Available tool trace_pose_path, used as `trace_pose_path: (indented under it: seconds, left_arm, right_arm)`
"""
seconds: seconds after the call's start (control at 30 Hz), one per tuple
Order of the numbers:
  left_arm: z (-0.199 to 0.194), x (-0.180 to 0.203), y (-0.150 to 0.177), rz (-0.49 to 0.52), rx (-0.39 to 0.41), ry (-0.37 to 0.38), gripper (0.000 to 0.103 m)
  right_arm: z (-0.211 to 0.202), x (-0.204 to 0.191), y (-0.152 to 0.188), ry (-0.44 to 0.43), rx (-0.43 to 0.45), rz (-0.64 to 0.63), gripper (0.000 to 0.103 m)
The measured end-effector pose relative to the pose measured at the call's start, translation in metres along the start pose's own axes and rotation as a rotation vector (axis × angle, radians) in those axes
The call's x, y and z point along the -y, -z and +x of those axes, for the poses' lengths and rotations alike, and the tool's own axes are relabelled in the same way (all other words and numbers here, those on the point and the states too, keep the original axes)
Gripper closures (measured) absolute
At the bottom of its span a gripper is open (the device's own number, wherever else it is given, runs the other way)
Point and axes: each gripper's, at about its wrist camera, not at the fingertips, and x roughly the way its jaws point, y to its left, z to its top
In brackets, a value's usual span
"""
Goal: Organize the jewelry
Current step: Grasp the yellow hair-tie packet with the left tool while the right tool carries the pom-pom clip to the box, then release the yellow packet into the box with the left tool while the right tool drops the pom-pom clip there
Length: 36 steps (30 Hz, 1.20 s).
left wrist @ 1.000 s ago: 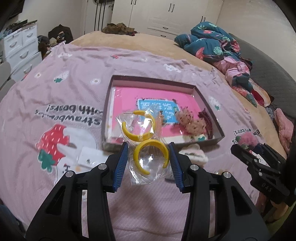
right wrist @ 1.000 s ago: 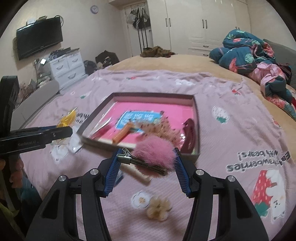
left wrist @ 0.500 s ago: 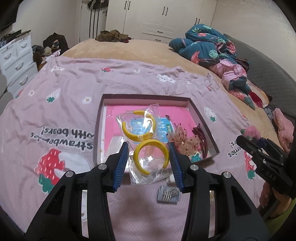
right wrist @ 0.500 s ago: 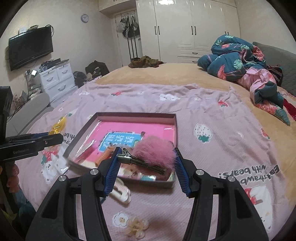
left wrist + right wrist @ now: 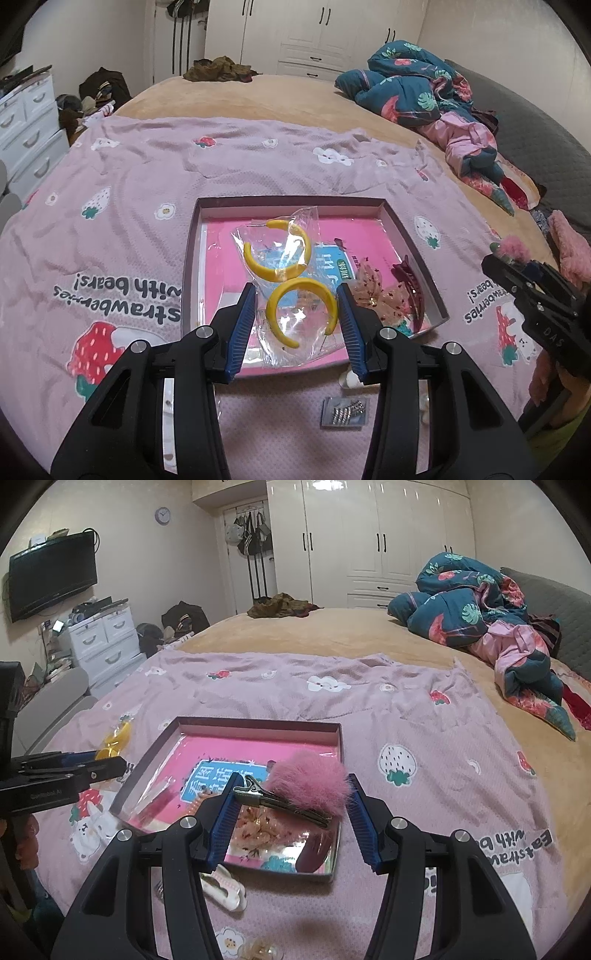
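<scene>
My left gripper (image 5: pixel 297 315) is shut on a clear bag with two yellow hoop earrings (image 5: pixel 301 306), held above the near side of the shallow box (image 5: pixel 288 201) with its pink lining. In the right wrist view my right gripper (image 5: pixel 291 806) is shut on a fluffy pink hair clip (image 5: pixel 306 786) with a metal clasp, hanging over the near right part of the same box (image 5: pixel 258 724). Inside the box lie a lace bow (image 5: pixel 373 291) and a dark red claw clip (image 5: pixel 408 280). Each gripper shows at the edge of the other's view, the right gripper (image 5: pixel 535 295) and the left gripper (image 5: pixel 62 771).
On the pink strawberry blanket (image 5: pixel 147 173) in front of the box lie a small card of studs (image 5: pixel 345 411), a white hair clip (image 5: pixel 225 886) and a pale flower clip (image 5: pixel 260 950). A crumpled quilt (image 5: pixel 480 613) sits far right; white drawers (image 5: pixel 103 638) stand left of the bed.
Both grippers have moved forward and up with their loads. The box now lies under them rather than ahead. The stud card has come into the left view.
</scene>
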Motion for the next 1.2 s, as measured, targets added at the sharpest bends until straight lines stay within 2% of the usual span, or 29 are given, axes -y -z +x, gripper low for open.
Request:
trace_pose_path:
  seconds: [0.37, 0.73, 1.2]
  left_arm:
    - [0.03, -0.012, -0.003, 0.001, -0.04, -0.012, 0.067]
    - [0.058, -0.023, 0.007, -0.006, -0.093, -0.011, 0.067]
    - [0.07, -0.034, 0.016, -0.03, -0.123, 0.004, 0.065]
  right_arm:
    - [0.025, -0.006, -0.01, 0.008, -0.018, -0.015, 0.049]
    - [0.059, -0.009, -0.008, 0.01, -0.066, -0.027, 0.049]
    - [0.109, -0.021, 0.017, -0.007, -0.19, -0.026, 0.049]
